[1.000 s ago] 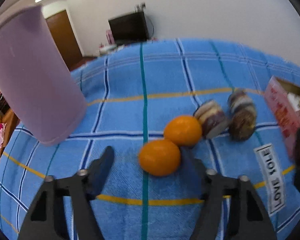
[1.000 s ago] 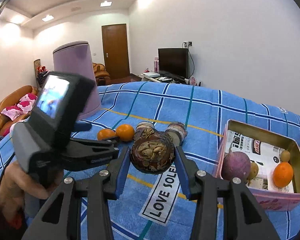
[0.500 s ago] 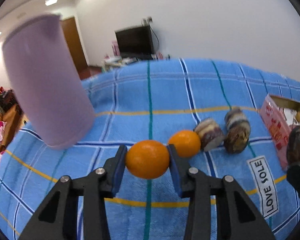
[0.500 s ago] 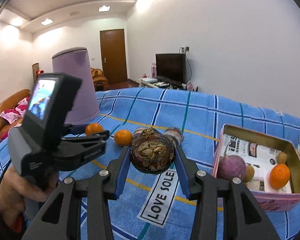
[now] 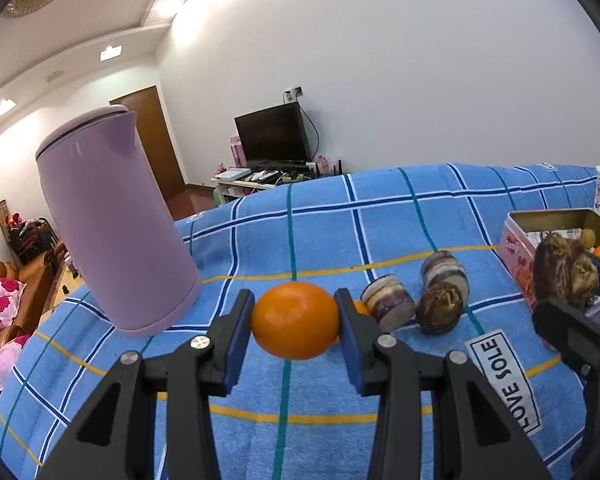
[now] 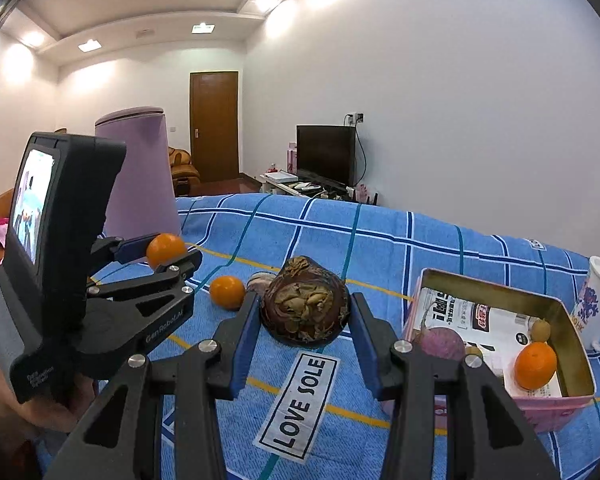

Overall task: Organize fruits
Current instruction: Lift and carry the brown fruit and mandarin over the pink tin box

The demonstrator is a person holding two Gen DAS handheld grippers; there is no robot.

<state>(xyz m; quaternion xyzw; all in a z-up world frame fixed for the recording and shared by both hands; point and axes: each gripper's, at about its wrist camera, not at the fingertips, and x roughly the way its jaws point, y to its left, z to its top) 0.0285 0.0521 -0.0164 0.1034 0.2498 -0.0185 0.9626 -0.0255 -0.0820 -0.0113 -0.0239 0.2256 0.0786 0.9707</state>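
My left gripper (image 5: 295, 322) is shut on an orange (image 5: 296, 320) and holds it above the blue checked cloth; it also shows in the right wrist view (image 6: 166, 249). My right gripper (image 6: 305, 307) is shut on a dark brown fruit (image 6: 305, 306), lifted above the cloth. A second orange (image 6: 227, 291) lies on the cloth. Two striped brown fruits (image 5: 389, 302) (image 5: 443, 298) lie beside it. The pink tin box (image 6: 500, 286) at the right holds a purple fruit (image 6: 442, 343), an orange (image 6: 535, 364) and small brown fruits.
A tall lilac jug (image 5: 112, 224) stands on the cloth at the left. A white flowered mug (image 6: 598, 306) stands behind the tin. A "LOVE SOLE" label (image 6: 300, 400) lies on the cloth in front. The cloth's far edge drops off toward a TV stand.
My left gripper closed on the near orange and lifted it off the cloth. My right gripper rose with the brown fruit held.
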